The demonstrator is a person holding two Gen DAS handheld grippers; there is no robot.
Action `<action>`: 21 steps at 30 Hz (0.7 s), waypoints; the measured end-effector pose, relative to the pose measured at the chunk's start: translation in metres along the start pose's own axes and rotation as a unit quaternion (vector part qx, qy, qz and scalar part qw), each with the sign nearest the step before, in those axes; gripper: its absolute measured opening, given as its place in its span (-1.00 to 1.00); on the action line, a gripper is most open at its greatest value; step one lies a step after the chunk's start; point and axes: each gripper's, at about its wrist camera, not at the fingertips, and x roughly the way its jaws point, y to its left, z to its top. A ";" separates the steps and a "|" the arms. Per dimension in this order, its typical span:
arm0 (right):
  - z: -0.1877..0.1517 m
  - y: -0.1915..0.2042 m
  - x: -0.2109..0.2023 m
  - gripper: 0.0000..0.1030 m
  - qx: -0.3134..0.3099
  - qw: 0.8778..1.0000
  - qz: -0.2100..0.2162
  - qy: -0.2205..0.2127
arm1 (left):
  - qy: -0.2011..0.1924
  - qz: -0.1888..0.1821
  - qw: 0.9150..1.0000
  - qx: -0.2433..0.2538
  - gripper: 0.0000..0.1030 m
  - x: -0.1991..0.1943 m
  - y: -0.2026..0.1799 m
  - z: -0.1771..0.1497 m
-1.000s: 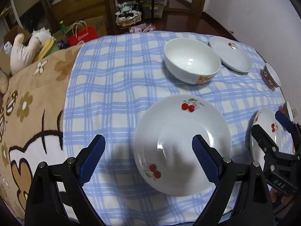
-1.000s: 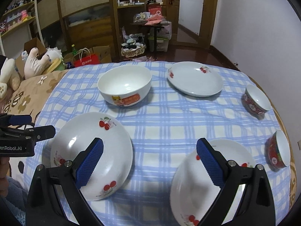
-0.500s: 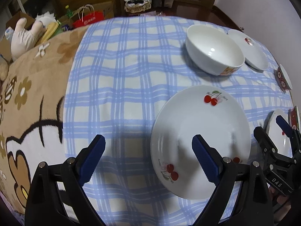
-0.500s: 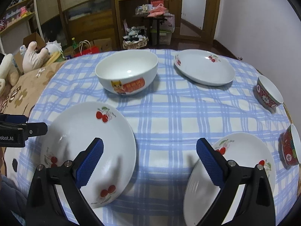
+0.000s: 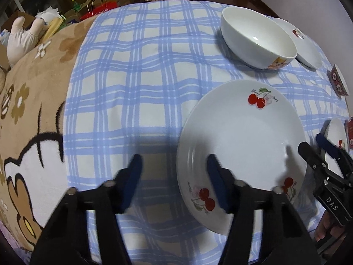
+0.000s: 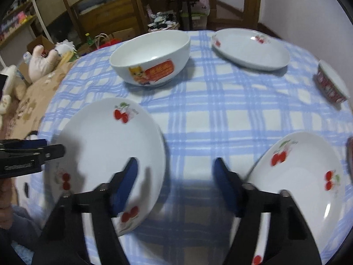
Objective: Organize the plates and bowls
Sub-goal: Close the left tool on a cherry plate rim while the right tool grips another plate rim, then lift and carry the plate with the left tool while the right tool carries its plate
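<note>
1. Since the earlier frames both grippers have come lower and closer to the plates, and their jaws have narrowed from wide open to a moderate gap.
2. The left gripper [image 5: 174, 177] hangs at the lower middle of its view, jaws partly open and empty; its right finger overlaps the left rim of the near cherry plate [image 5: 242, 137], its left finger is over bare cloth.
3. The right gripper [image 6: 175, 184] sits at the lower middle of its view, jaws partly open, holding nothing, between the left cherry plate [image 6: 103, 145] and the right cherry plate [image 6: 304, 176].
4. The big white bowl [image 6: 150, 59] stands in the upper middle of the right view, with a third cherry plate [image 6: 251, 48] to its right.
5. A small red bowl [image 6: 329, 84] sits at the right edge.
6. All rest on the bench under a blue checked cloth [image 6: 220, 114].
7. A brown blanket [image 5: 28, 101] fills the left side of the left view.
</note>
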 end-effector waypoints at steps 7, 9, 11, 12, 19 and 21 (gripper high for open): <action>-0.002 0.007 0.006 -0.71 -0.002 1.000 0.014 0.025 | 0.017 -0.026 0.999 -0.028 -0.49 0.007 0.010 0.000; -0.002 0.011 0.006 -0.75 -0.005 1.000 0.005 0.026 | 0.019 -0.022 0.999 -0.020 -0.52 0.007 0.007 0.000; -0.002 0.012 0.007 -0.77 -0.004 1.000 0.002 0.027 | 0.021 -0.023 0.999 -0.012 -0.61 0.008 0.004 0.000; -0.003 0.012 0.008 -0.77 -0.004 1.000 0.001 0.027 | 0.022 -0.024 0.999 -0.008 -0.63 0.008 0.001 -0.001; -0.007 0.009 0.016 -0.75 0.014 0.999 0.018 0.034 | 0.025 -0.031 0.999 -0.002 -0.71 0.008 -0.005 -0.002; -0.007 0.009 0.016 -0.75 0.017 0.999 0.019 0.035 | 0.023 -0.033 0.999 -0.004 -0.72 0.009 -0.002 -0.001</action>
